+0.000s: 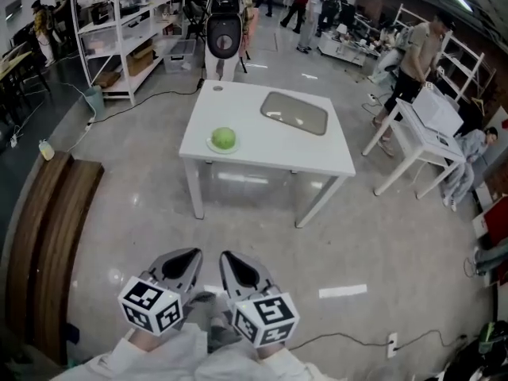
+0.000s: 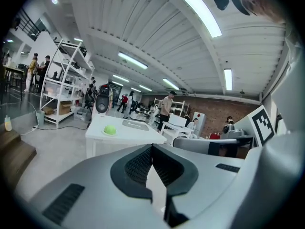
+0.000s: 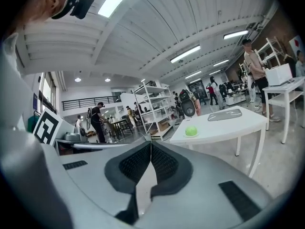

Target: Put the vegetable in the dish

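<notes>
Left gripper (image 1: 193,254) and right gripper (image 1: 226,255), jaws pressed together on nothing, hang side by side near the person's body, seemingly not yet reaching: the green vegetable (image 1: 224,138) sits well ahead on the white table (image 1: 270,153), grey dish (image 1: 294,112) beyond it to the right.
</notes>
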Demonstrator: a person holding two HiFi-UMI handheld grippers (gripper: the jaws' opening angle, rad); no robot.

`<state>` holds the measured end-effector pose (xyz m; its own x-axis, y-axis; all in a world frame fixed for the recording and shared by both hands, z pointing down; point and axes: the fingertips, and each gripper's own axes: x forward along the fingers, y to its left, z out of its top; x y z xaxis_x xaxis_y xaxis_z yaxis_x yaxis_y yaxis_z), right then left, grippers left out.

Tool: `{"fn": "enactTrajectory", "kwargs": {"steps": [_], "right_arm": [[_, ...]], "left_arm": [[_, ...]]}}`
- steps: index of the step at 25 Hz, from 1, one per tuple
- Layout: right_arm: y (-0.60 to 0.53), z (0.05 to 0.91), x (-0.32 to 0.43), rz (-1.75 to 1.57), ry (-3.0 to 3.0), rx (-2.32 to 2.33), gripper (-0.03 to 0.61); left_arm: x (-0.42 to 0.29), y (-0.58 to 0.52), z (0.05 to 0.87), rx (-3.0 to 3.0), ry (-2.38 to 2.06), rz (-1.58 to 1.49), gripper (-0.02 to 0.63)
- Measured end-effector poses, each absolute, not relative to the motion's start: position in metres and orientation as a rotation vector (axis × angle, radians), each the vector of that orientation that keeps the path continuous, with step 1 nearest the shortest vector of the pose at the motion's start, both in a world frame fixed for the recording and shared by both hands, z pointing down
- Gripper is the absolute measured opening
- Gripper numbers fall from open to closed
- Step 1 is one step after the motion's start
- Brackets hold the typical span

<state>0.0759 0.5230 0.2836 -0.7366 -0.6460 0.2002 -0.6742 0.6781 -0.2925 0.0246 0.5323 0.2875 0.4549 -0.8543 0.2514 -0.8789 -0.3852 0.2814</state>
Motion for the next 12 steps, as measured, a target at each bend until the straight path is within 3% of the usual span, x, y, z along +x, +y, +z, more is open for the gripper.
{"fn": "enactTrajectory", "kwargs": {"steps": [12], "right_arm": [[0.404, 0.293, 0.042, 0.542, -2.766, 1.175, 0.012]], "left_arm": [[-0.016, 0.419, 0.303, 2.335, -1.418, 0.123, 0.008]]}}
